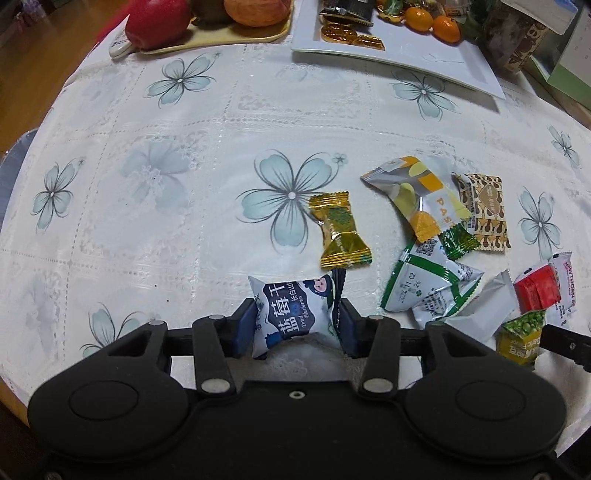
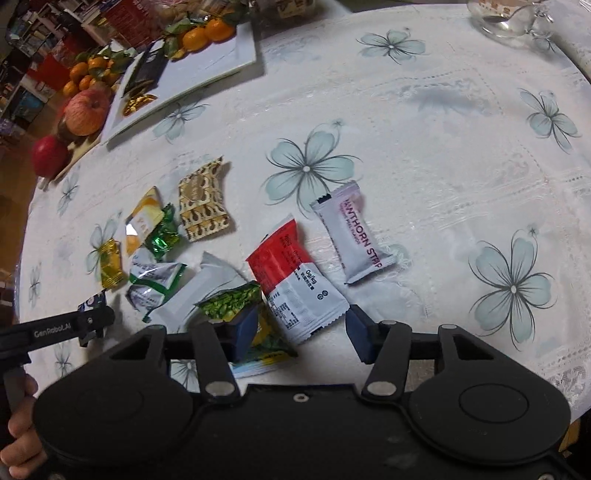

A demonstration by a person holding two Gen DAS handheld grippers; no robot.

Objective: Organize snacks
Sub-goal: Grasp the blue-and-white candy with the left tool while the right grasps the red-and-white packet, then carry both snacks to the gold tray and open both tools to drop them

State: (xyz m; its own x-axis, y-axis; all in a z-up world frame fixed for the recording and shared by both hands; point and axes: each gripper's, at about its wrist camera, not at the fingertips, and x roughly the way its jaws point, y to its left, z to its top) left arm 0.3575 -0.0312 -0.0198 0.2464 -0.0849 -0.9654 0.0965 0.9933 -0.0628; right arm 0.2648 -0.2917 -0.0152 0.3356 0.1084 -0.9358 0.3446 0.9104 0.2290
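Observation:
My left gripper (image 1: 293, 319) is shut on a blue-and-white dried blueberry packet (image 1: 291, 312) just above the tablecloth. A gold candy (image 1: 340, 229) lies ahead of it, with a pile of wrapped snacks (image 1: 436, 236) to the right. My right gripper (image 2: 301, 326) is open over the pile. Its left finger rests on a green pea packet (image 2: 232, 302); a red-and-white packet (image 2: 291, 280) lies between the jaws. A white hawthorn strip packet (image 2: 354, 232) lies beyond. The left gripper (image 2: 92, 319) shows at left in the right wrist view.
A white tray (image 1: 424, 55) with gold coins, dark packets and tangerines stands at the back. A yellow tray with apples (image 1: 155, 22) stands left of it. A glass vessel (image 2: 506, 18) is at the far right. A box and bag (image 1: 524, 40) stand beside the white tray.

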